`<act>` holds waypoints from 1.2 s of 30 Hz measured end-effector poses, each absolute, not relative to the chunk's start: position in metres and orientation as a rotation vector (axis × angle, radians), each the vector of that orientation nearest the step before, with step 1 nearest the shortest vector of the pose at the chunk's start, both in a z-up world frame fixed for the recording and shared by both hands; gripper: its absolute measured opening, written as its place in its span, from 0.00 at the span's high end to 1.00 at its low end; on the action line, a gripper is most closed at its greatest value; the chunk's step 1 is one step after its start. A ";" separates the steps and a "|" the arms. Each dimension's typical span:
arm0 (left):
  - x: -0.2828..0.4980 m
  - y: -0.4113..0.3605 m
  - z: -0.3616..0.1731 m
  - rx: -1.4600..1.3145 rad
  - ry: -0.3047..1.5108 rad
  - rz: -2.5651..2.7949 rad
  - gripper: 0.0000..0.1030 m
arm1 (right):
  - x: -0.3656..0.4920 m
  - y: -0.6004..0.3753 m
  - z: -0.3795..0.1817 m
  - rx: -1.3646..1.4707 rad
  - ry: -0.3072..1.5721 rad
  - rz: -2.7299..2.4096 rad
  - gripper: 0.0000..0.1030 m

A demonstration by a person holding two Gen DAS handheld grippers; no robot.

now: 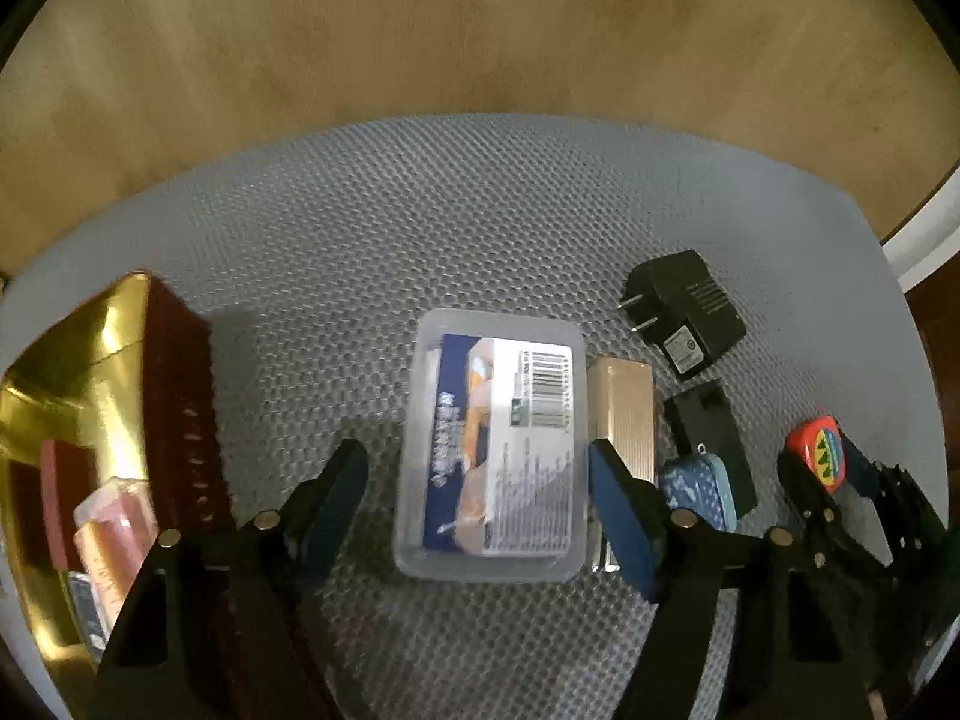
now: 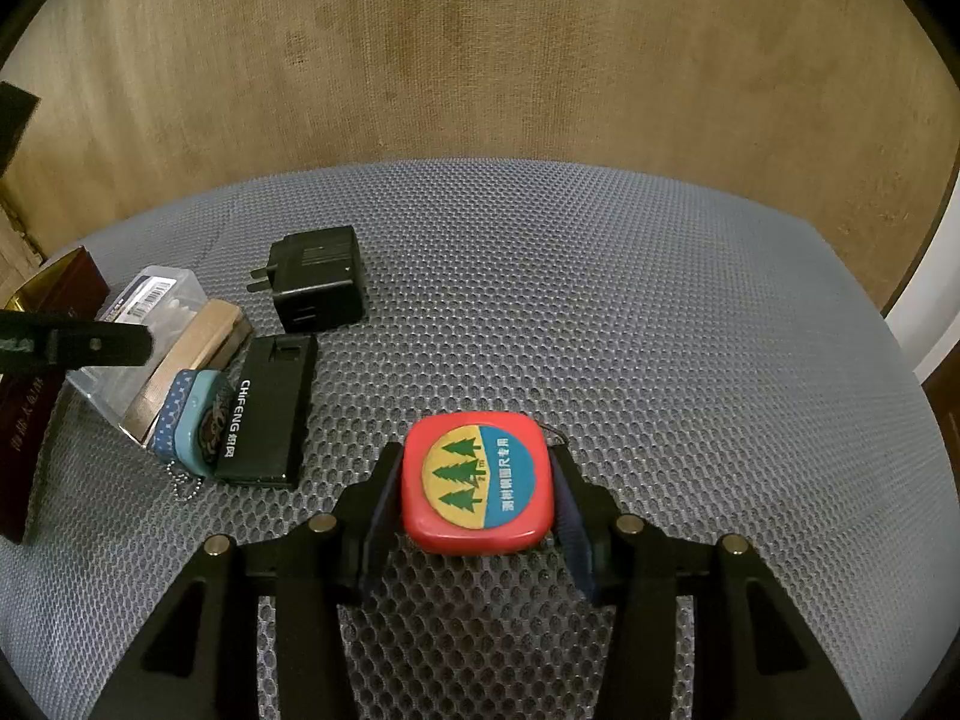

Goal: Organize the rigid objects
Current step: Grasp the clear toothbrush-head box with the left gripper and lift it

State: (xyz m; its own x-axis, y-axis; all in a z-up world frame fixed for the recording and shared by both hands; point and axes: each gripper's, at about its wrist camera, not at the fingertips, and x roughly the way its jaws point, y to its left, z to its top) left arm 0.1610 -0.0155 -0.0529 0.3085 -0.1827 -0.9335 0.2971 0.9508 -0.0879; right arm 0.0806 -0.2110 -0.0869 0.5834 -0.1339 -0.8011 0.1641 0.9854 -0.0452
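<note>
A clear plastic box (image 1: 495,444) with a blue and white label lies on the grey mesh mat (image 1: 420,228). My left gripper (image 1: 480,480) is open with a finger on each side of the box, apart from it. A gold case (image 1: 621,414), a blue patterned tin (image 1: 699,489), a flat black case (image 1: 711,429) and a black plug adapter (image 1: 684,312) lie to its right. My right gripper (image 2: 474,498) is shut on a red tape measure (image 2: 477,483) with a tree label, which also shows in the left wrist view (image 1: 819,453).
A dark red box with a gold lining (image 1: 78,420) stands at the left and holds several small items. A tan wall (image 2: 480,60) runs behind the mat. The row of cases also shows in the right wrist view, left of the tape measure (image 2: 270,408).
</note>
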 end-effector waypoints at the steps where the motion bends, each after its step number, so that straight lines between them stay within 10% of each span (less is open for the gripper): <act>1: 0.164 -0.019 -0.056 0.112 1.224 -0.311 0.37 | 0.081 -0.211 -0.087 0.034 0.932 -0.174 0.53; 36: 0.084 0.029 0.012 0.074 1.038 -0.224 0.44 | 0.083 -0.210 -0.091 0.021 0.934 -0.178 0.54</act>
